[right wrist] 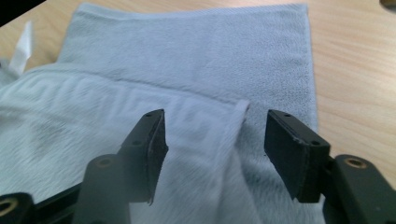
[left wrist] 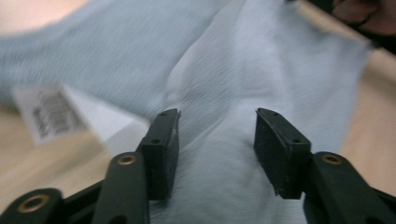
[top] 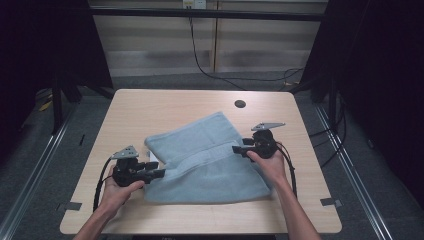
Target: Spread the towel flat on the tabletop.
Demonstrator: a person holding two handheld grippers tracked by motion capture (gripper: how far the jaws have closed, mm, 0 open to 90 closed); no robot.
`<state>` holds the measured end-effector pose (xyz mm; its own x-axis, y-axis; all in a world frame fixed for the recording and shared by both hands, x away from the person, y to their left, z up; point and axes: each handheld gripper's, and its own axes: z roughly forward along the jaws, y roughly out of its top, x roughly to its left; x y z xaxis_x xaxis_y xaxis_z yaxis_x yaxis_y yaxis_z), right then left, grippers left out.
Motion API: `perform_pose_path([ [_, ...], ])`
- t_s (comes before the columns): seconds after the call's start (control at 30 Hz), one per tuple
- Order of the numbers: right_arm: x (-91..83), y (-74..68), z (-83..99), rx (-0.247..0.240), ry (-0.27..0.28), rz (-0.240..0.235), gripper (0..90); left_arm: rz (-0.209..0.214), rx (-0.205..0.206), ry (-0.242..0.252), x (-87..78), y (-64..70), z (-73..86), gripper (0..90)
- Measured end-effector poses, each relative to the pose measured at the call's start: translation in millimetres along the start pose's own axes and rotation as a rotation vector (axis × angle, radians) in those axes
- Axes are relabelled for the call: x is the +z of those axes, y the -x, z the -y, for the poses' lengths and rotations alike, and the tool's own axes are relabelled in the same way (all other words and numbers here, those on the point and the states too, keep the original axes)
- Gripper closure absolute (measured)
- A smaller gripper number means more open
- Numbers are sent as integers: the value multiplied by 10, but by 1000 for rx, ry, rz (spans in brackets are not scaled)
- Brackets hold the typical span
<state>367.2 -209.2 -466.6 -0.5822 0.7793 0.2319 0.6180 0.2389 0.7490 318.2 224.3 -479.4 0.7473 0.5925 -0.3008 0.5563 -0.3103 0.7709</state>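
At opposite ends of the light-blue towel (top: 210, 160), spread on the table (top: 150, 107) mid-fold, left gripper (top: 157, 173) and right gripper (top: 239, 149), jaws parted over the patterned border, ready to pinch.

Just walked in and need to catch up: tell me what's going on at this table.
A person is working a light blue towel on the wooden table, one gripper in each hand. The left gripper and right gripper each stand open with towel cloth between the jaws, at opposite ends of a folded-over edge. A white tag lies beside the left one.
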Motion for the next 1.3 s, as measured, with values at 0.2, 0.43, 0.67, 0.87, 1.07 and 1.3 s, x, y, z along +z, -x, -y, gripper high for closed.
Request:
perform_pose_path([
  [0.2, 236, 90, 7, 63, -26, -41, 402, -31, -54, -13, 15, -131, 113, 463],
  [0.43, 176, -135, 45, -61, -30, -38, 766, -66, -32, -70, 16, -171, 206, 491],
  [0.67, -216, -328, 50, -125, 52, -43, 731, -34, 49, -52, -9, -46, 212, 829],
  [0.87, -556, -404, 157, -133, 98, -99, 822, 17, 14, 46, -129, -36, 141, 830],
  [1.07, -576, -382, 46, -108, 144, -84, 880, 31, -18, 157, -268, -68, -97, 834],
  [1.3, -909, -487, -353, -148, 256, -70, 880, 27, 20, 322, -664, 23, -532, 835],
])
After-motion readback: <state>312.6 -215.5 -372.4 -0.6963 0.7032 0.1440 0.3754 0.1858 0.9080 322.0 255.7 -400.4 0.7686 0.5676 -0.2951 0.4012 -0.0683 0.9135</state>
